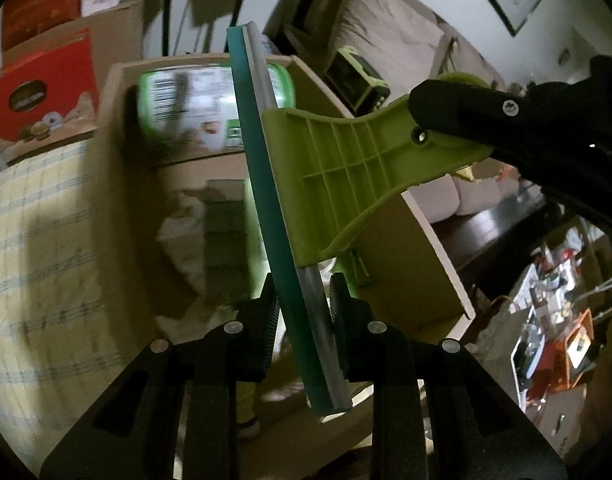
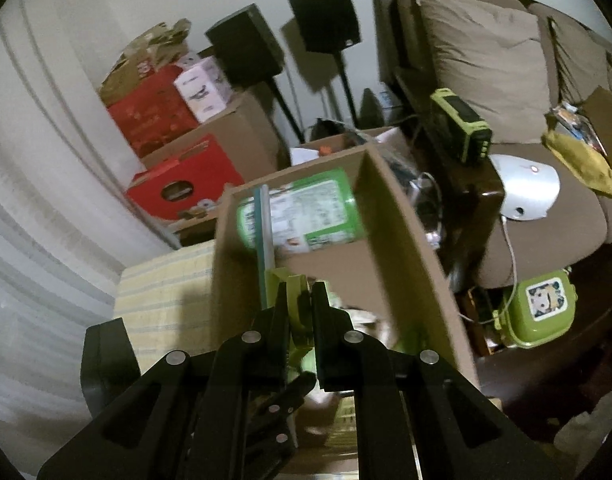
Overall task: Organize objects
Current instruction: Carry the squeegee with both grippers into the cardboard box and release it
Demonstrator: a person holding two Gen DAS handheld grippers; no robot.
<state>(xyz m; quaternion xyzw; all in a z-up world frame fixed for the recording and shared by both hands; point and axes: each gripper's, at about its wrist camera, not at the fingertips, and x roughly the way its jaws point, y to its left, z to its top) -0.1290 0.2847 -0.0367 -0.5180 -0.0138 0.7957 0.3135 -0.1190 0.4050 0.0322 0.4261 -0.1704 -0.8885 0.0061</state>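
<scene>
Both grippers carry one green squeegee [image 1: 326,176] above the open cardboard box [image 2: 406,232]. Left gripper [image 1: 304,312] is narrowly parted, clamping the blade end; right gripper [image 2: 300,312] is nearly closed on the handle. Best lowered level, blade clear of the green wipes pack [image 2: 306,212] at the box's far wall.

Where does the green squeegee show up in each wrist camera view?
Left wrist: squeegee fills the centre, blade running top to bottom.
Right wrist: lower centre, squeegee seen edge-on above the gripper.
Shared landmark: green labelled pack in the cardboard box.
</scene>
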